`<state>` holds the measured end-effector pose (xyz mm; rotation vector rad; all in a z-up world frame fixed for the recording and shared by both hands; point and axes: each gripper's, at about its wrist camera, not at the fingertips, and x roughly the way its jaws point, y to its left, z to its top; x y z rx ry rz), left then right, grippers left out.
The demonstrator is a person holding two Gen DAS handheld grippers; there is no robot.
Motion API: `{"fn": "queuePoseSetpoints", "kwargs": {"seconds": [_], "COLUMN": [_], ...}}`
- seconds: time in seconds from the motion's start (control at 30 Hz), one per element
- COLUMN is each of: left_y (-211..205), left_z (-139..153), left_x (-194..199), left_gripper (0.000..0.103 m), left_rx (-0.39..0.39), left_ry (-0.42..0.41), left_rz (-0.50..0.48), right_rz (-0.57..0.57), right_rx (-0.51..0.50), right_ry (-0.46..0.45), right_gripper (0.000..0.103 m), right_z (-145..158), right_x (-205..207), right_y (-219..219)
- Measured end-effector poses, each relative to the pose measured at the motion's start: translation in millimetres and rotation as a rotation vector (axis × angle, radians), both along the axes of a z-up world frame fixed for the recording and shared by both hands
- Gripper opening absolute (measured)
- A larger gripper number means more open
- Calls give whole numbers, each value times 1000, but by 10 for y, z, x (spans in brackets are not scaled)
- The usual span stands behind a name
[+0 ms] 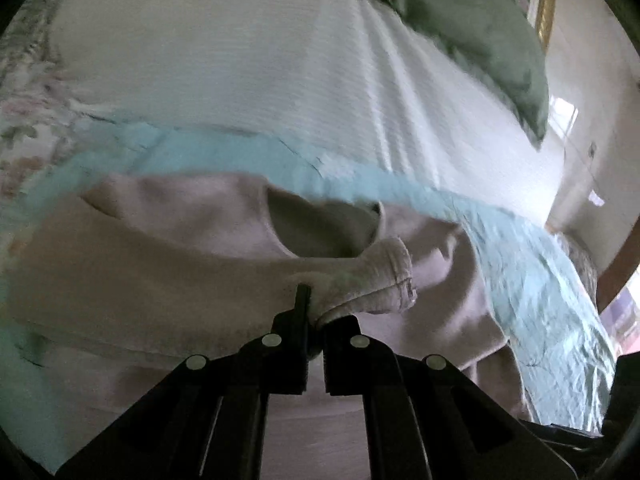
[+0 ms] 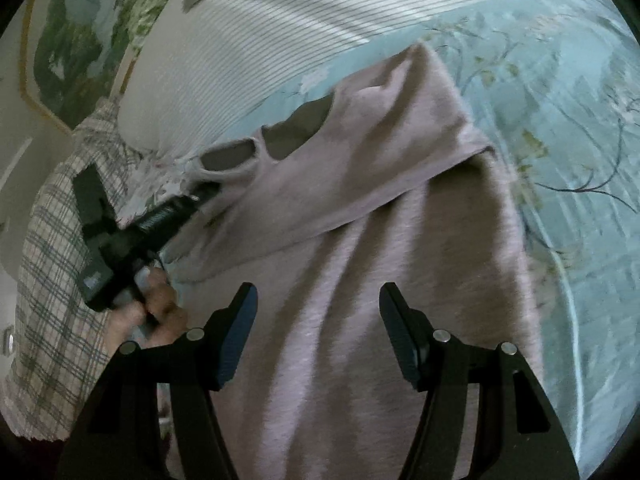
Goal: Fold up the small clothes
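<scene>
A small pale pink sleeveless top lies on a light blue floral bedspread, one side folded over its middle. My left gripper is shut on the hemmed strap edge of the top and lifts it a little. It also shows in the right wrist view at the top's armhole. My right gripper is open and empty, hovering just above the lower body of the top.
A white ribbed pillow lies beyond the top, with a green cushion behind it. A plaid sleeve and the hand that holds the left gripper are at the left of the right wrist view.
</scene>
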<state>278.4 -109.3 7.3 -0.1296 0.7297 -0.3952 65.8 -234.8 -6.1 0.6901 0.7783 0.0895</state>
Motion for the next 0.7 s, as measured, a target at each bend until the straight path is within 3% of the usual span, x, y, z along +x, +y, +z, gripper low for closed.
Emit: {"fn": "queuePoseSetpoints", "kwargs": {"seconds": [0.13, 0.2, 0.33, 0.37, 0.43, 0.57, 0.7], "left_y": [-237, -208, 37, 171, 384, 1065, 1648], "left_z": [-327, -468, -543, -502, -453, -413, -538], "left_x": [110, 147, -6, -115, -241, -384, -268], "left_gripper": [6, 15, 59, 64, 69, 70, 70], "left_rx": [68, 79, 59, 54, 63, 52, 32], "left_ry": [51, 87, 128, 100, 76, 41, 98], "left_rz": [-8, -9, 7, 33, 83, 288, 438], "right_rz": [-29, -32, -24, -24, -13, 26, 34], "right_rx": [-11, -13, 5, 9, 17, 19, 15], "right_ry": [10, 8, 5, 2, -9, -9, 50], "right_gripper": [64, 64, 73, 73, 73, 73, 73], "right_z": [3, 22, 51, 59, 82, 66, -114], "right_x": [58, 116, 301, 347, 466, 863, 1279], "right_y": [-58, -57, -35, -26, 8, 125, 202]}}
